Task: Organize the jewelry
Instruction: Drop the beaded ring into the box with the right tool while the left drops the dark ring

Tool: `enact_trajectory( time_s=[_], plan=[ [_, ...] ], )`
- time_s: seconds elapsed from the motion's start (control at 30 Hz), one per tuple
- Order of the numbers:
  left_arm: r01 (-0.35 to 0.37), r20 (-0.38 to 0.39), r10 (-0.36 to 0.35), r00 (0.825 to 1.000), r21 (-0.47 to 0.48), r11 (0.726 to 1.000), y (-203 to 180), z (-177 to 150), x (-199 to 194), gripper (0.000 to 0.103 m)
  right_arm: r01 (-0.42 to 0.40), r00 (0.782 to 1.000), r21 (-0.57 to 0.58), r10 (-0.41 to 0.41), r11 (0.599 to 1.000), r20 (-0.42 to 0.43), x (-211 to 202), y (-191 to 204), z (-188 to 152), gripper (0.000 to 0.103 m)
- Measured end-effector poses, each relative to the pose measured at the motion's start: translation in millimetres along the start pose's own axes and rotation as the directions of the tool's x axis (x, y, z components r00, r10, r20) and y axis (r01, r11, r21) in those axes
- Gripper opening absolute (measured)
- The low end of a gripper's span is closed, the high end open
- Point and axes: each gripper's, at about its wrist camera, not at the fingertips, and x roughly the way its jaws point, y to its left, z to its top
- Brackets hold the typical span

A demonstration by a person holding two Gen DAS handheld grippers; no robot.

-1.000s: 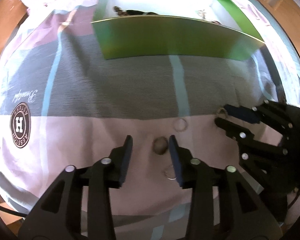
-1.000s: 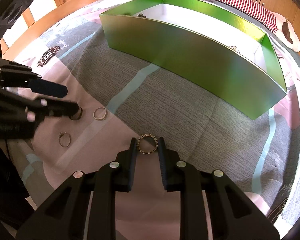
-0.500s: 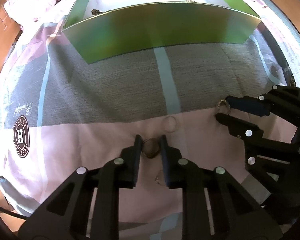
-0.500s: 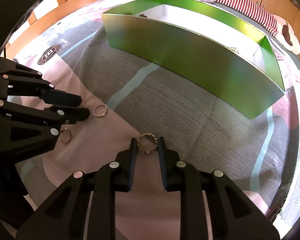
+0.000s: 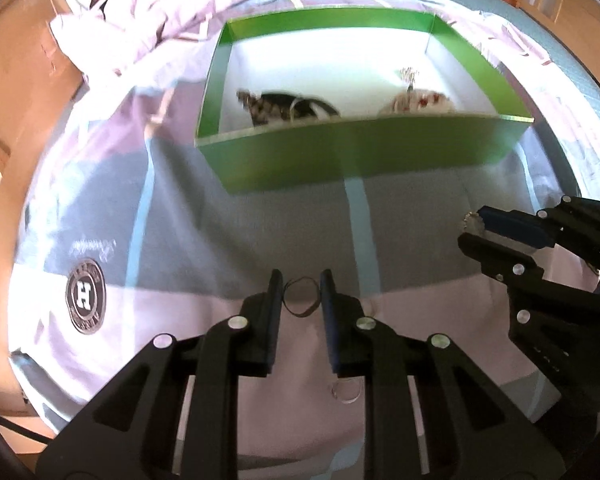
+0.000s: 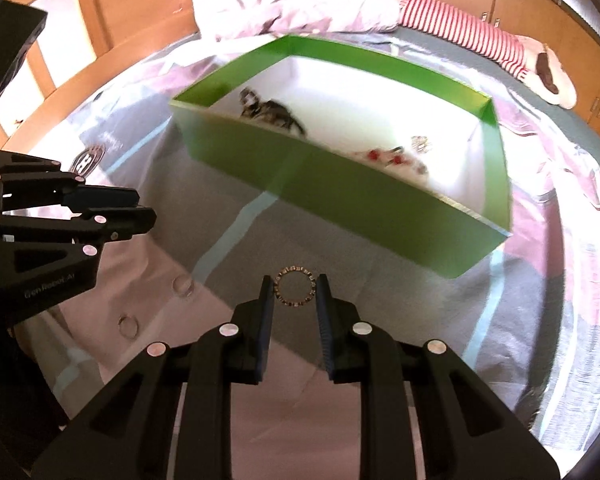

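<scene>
Fingers of each gripper pinch one ring: dark ring (image 5: 301,296), studded ring (image 6: 295,287).

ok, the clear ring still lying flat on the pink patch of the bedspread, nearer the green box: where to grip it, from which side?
Take the clear ring across its band, pads on two opposite outer edges, coming from straight above. It lies flat on the soft bedspread, so no edge stands up for a side approach. A second ring sits close by; keep the fingers clear of it. Likely fiddly: the band is thin.

Both grippers, left gripper (image 5: 300,294) and right gripper (image 6: 292,292), are showing black frames, silver screws (blue pads inside).
</scene>
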Motion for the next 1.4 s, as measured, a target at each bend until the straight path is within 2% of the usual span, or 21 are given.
enact_trajectory(
  time_s=[0.1,0.23,0.3,0.4,0.5,0.6,0.8,0.87,0.9,0.93,0.97,1.03,1.17,1.27,1.4],
  plan=[
    [-0.004,0.027,0.005,1.000,-0.013,1.000,2,13,-8,0.019,0.021,0.999,0.016,-0.022,1.000,0.028,-10,-12,4,0.021],
    [-0.077,0.120,0.078,0.990,-0.012,0.997,3,45,-19,0.019,0.026,0.995,0.055,-0.031,0.998,0.096,-34,-33,24,0.021],
    [-0.070,0.158,0.073,0.985,-0.023,0.997,8,59,-29,0.019,0.021,0.992,0.075,-0.030,0.997,0.121,-39,-43,39,0.021],
    [-0.023,0.231,0.029,0.973,-0.028,0.999,9,86,-37,0.019,0.024,0.985,0.096,-0.040,0.995,0.168,-40,-58,61,0.021],
    [0.089,0.285,-0.085,0.955,-0.001,0.996,8,104,-40,0.019,0.006,0.981,0.128,-0.031,0.992,0.192,-30,-67,71,0.022],
    [0.112,0.247,-0.102,0.964,-0.029,0.993,14,119,-21,0.019,-0.016,0.983,0.167,-0.015,0.986,0.182,-15,-74,69,0.022],
    [0.132,0.144,-0.116,0.983,-0.108,0.985,26,131,28,0.019,0.009,0.989,0.193,-0.037,0.981,0.143,9,-81,70,0.022],
    [0.123,0.132,-0.108,0.985,-0.108,0.987,24,130,36,0.019,0.016,0.988,0.194,-0.045,0.981,0.146,9,-83,70,0.028],
    [0.117,0.132,-0.102,0.986,-0.109,0.987,22,130,38,0.023,0.015,0.987,0.203,-0.046,0.979,0.153,6,-84,69,0.041],
    [0.114,0.127,-0.100,0.987,-0.111,0.987,21,129,39,0.027,0.005,0.986,0.212,-0.040,0.977,0.162,3,-84,68,0.045],
    [0.114,0.115,-0.102,0.988,-0.110,0.987,19,128,40,0.037,-0.009,0.986,0.215,-0.028,0.977,0.166,1,-84,67,0.045],
    [0.123,0.107,-0.112,0.988,-0.100,0.987,17,126,36,0.040,-0.058,0.984,0.202,0.022,0.978,0.175,-10,-77,64,0.045],
    [0.138,0.101,-0.131,0.986,-0.069,0.988,19,113,14,0.047,-0.154,0.977,0.103,0.136,0.983,0.162,-25,-39,47,0.045],
    [0.112,0.055,-0.108,0.993,-0.069,0.991,23,90,1,0.048,-0.225,0.972,-0.024,0.226,0.974,0.071,-13,8,30,0.045],
    [0.092,-0.024,-0.096,0.995,-0.130,0.987,36,39,1,0.048,-0.251,0.968,-0.148,0.247,0.957,-0.049,17,59,7,0.045]
  ],
)
